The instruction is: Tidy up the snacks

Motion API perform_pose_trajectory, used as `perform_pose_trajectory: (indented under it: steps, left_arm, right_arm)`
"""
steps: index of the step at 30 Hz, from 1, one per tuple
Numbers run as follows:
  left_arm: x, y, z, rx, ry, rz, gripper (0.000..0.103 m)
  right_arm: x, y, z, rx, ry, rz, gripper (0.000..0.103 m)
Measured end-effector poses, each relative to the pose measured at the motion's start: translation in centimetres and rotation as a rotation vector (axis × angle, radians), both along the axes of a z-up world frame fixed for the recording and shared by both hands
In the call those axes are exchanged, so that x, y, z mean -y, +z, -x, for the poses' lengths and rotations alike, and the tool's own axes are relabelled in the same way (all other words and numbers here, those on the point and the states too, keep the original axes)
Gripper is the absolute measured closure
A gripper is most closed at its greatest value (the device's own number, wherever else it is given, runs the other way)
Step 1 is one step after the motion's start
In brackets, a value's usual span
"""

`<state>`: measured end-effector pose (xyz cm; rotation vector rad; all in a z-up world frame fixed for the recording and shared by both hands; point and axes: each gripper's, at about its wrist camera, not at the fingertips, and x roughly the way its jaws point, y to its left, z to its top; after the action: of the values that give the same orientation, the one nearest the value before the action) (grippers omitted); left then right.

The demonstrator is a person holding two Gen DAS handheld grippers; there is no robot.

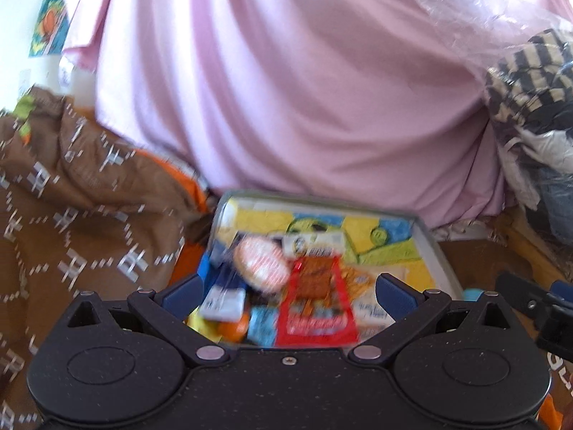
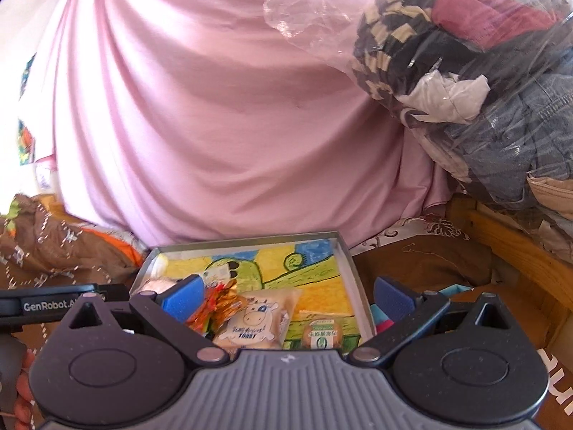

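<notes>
Spreading wide, the left gripper point(image 1: 288, 292) has its blue-padded fingers point(image 1: 182, 292) fully apart and nothing between them; they hover above the near end of the shallow tray point(image 1: 428, 242), touching none of its contents as far as the blurred left wrist view shows. Below the gap lie the snacks — a red packet point(image 1: 315, 313) printed with a brown biscuit, a round white-and-red packet point(image 1: 263, 261) to its left, and a white-and-blue packet point(image 1: 224, 304) nearer the left finger.

The right gripper point(image 2: 288, 295) is likewise wide open and empty. Its left finger point(image 2: 184, 294) sits just beside a crinkled orange-and-gold wrapper point(image 2: 218, 302); contact cannot be confirmed. Its right finger hangs outside the tray's right wall, over pink and teal items. Between the fingers lie a cow-printed toast packet point(image 2: 256, 319) and a small green-labelled packet point(image 2: 320, 333), both resting on the tray's yellow-and-green drawn liner.

Both grippers point forward and slightly down toward a pink draped cloth point(image 2: 215, 107) — the tray stands just in front of it. A hand is partly visible at the lower left edge of the right wrist view.
</notes>
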<state>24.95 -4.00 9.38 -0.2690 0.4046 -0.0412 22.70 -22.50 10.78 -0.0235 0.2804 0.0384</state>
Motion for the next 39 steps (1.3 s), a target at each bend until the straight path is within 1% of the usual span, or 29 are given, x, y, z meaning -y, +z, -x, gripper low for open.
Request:
perform_pose_trajectory:
  steps: [3, 5, 9, 12, 16, 21, 23, 29, 34, 37, 39]
  left_arm:
    - [-0.5, -0.4, 0.8, -0.032, 0.003, 0.005, 0.001]
    - [-0.9, -0.6, 1.3, -0.038, 0.003, -0.003, 0.001]
    - [-1.6, -1.0, 2.2, -0.048, 0.007, -0.008, 0.001]
    - [-2.3, -1.4, 2.8, -0.072, 0.019, -0.001, 0.001]
    - [-3.4, -1.9, 3.5, -0.068, 0.034, 0.004, 0.001]
    - [-4.4, -3.2, 4.8, -0.068, 0.058, -0.010, 0.001]
    - [-4.7, -4.0, 5.9, -0.058, 0.071, -0.018, 0.001]
    - [-4.9, -5.6, 8.3, -0.013, 0.049, -0.065, 0.001]
    - [-4.5, -5.8, 9.4, 0.024, 0.011, -0.105, 0.001]
    - [-4.2, -5.7, 9.9, 0.062, 0.001, -0.135, 0.001]
    - [-4.1, -5.7, 10.1, 0.069, -0.012, -0.151, 0.001]
  right_arm:
    - [-0.3, -0.1, 0.8, -0.006, 0.021, 0.023, 0.000]
    - [-0.4, -0.2, 1.3, -0.007, 0.027, 0.025, 0.000]
    - [-0.4, -0.5, 2.2, 0.003, 0.029, -0.001, 0.000]
    - [-0.5, -1.0, 3.1, 0.012, 0.030, -0.014, 0.000]
    - [-0.8, -1.7, 4.0, 0.009, 0.034, -0.014, 0.000]
    - [-1.0, -2.3, 5.3, 0.037, 0.031, -0.026, 0.000]
    - [-1.0, -2.8, 5.7, 0.039, 0.024, -0.045, 0.000]
    - [-1.2, -4.9, 7.2, 0.049, 0.013, -0.075, 0.000]
    - [-1.4, -5.7, 8.2, 0.075, 0.007, -0.071, 0.000]
    - [-1.5, -5.9, 8.8, 0.104, 0.010, -0.049, 0.000]
    - [-1.5, -5.9, 9.2, 0.125, 0.012, -0.034, 0.000]
